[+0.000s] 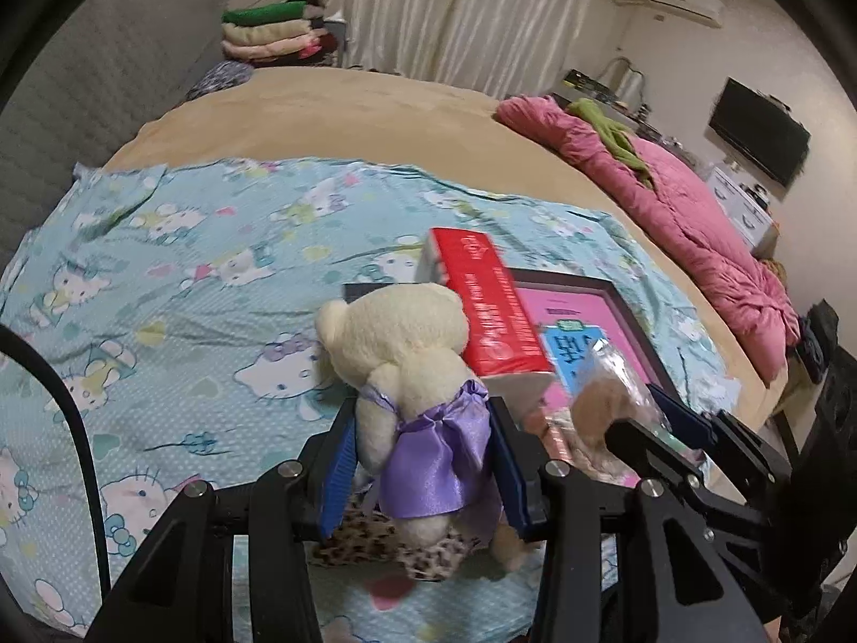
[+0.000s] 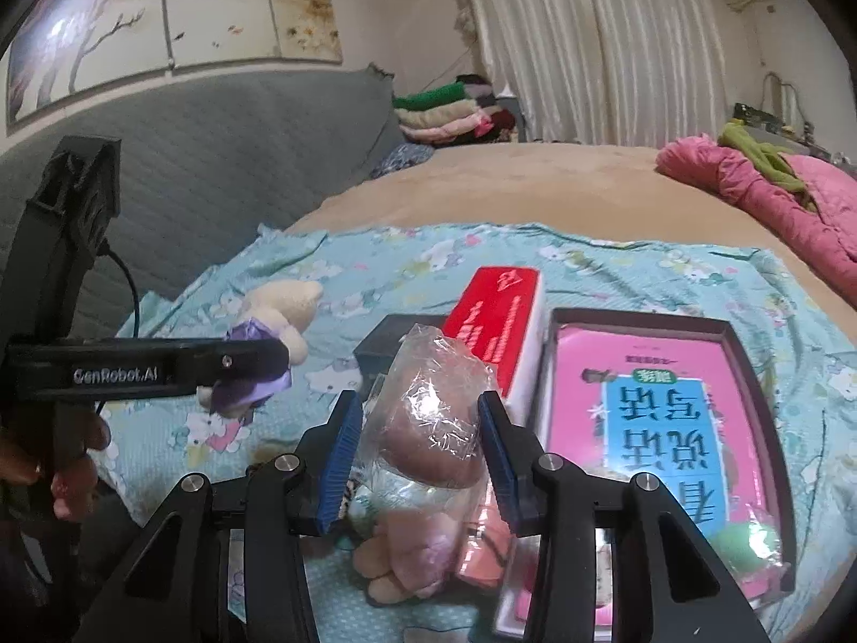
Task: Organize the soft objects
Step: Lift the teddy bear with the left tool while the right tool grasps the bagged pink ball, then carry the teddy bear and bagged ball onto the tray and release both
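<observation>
Jaws of my left gripper (image 1: 423, 461) pinch a cream teddy bear (image 1: 407, 375). Right gripper (image 2: 415, 455) pinches a plastic-wrapped plush toy (image 2: 428, 418), near the red box (image 2: 498, 316).

**Bed surface and the items lying on it**

A wide bed (image 1: 343, 102) with a tan cover carries a light-blue cartoon-cat sheet (image 1: 177, 246) spread over its near part. On the sheet lie a dark shallow box (image 2: 747, 359) holding a pink-and-blue book (image 2: 653, 412), a red-and-white carton (image 2: 501, 316) just beside the box on its left, and a leopard-print cloth (image 1: 375, 546) at the near edge. A crumpled pink quilt (image 1: 691, 214) lies along the bed's right side, with a green garment (image 1: 610, 134) on top.
</observation>
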